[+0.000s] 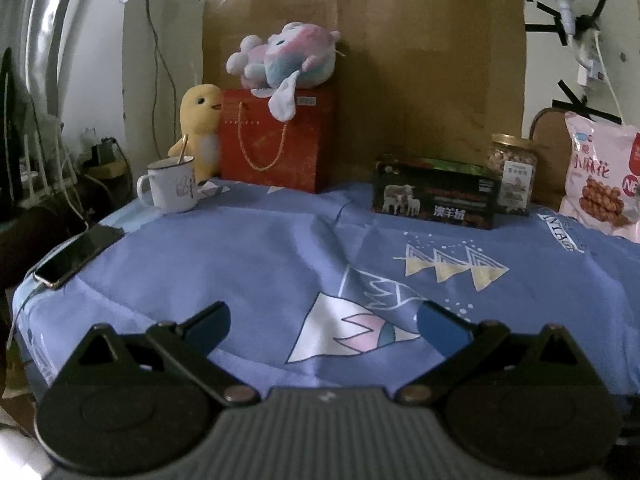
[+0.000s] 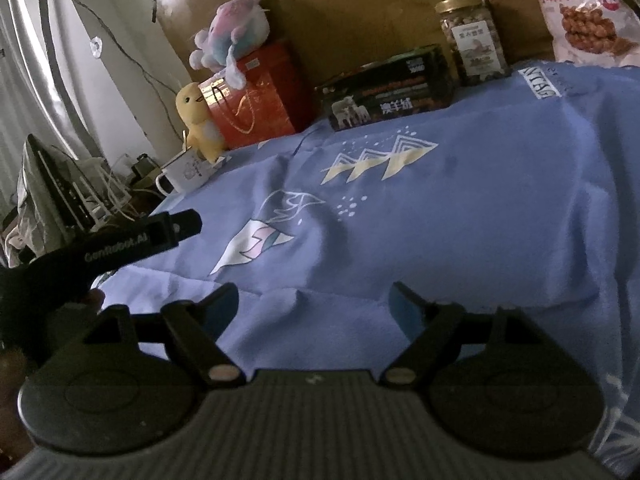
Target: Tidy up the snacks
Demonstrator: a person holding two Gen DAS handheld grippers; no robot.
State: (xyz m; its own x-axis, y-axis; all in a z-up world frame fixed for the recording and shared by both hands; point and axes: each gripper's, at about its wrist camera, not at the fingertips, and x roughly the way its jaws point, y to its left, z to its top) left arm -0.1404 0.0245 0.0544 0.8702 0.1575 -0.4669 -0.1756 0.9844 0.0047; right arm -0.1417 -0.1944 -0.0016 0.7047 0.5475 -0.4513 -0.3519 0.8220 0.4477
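The black box (image 1: 436, 196) reads "澳羊绒", the pink snack bag (image 1: 604, 176) "小麻花", the left hand-held gripper (image 2: 120, 246) "GenRobot.AI".

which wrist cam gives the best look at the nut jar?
Right wrist. The glass jar appears larger there, with gold lid, nuts and label fully visible beside the black box. In the left wrist view the jar is smaller, dimmer, and its lower left sits behind the box.

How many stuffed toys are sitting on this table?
2: a yellow duck plush beside the red gift bag, and a pink-blue plush on top of it. Others may be hidden.
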